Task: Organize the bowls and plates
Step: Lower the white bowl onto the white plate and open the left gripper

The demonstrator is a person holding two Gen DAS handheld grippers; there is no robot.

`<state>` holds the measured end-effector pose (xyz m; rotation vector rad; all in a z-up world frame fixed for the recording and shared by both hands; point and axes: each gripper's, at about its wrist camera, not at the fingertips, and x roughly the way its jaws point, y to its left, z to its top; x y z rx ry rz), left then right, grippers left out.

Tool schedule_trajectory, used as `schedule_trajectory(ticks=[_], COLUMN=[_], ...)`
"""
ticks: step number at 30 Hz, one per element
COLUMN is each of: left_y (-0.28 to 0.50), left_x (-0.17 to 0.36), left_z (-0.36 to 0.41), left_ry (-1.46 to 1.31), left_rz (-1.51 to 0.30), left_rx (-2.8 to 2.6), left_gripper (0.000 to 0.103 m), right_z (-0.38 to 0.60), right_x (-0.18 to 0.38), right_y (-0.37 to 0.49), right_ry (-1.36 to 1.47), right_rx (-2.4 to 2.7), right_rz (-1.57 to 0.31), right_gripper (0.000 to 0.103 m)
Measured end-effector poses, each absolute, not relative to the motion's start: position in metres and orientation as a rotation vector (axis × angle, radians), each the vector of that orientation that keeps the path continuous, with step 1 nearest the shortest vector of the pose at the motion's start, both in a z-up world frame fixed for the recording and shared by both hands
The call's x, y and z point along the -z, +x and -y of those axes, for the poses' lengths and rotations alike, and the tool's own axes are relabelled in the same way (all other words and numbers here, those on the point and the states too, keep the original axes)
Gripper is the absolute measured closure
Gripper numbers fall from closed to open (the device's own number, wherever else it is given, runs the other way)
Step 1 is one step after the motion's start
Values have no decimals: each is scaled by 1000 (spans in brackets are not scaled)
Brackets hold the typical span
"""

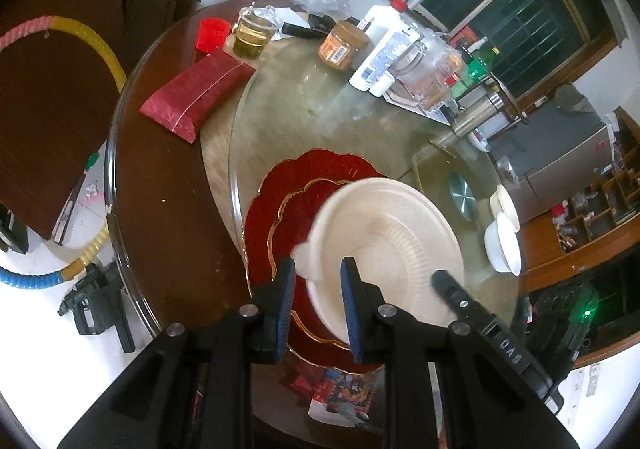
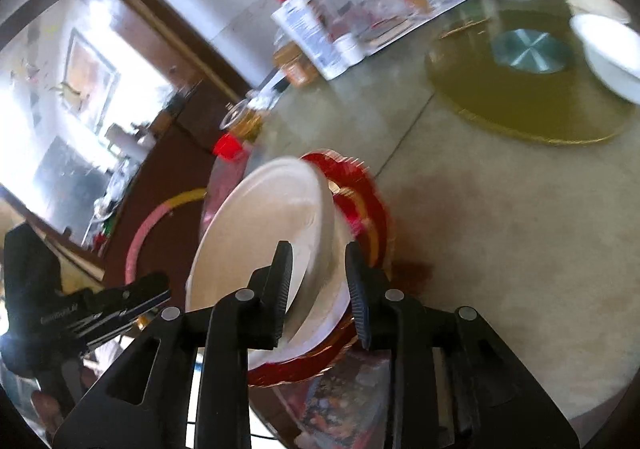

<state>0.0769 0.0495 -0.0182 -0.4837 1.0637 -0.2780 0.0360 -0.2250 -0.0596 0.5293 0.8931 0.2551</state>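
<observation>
Left wrist view shows the left tool (image 1: 318,281) spread around the cream plate's (image 1: 384,241) near rim, above the red plate (image 1: 280,205). The right tool (image 2: 316,273) also straddles that tilted rim unclamped, probably to settle it for stacking.

Cream plate (image 1: 384,241) tilted atop red plates (image 1: 288,201).
</observation>
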Motion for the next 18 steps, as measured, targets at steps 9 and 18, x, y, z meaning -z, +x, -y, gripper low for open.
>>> schedule_trajectory(ticks=[9, 18], left_y=[78, 76], left_x=[17, 6], left_z=[-45, -29], left_ry=[-484, -449], left_rz=[-1058, -1041], left_rx=[279, 295], left_gripper=[80, 80], right_z=[234, 283], right_x=[57, 40], right_y=[35, 22], right_ry=[535, 592], right_rx=[-233, -203], right_rz=[-857, -780], right_gripper=[75, 73])
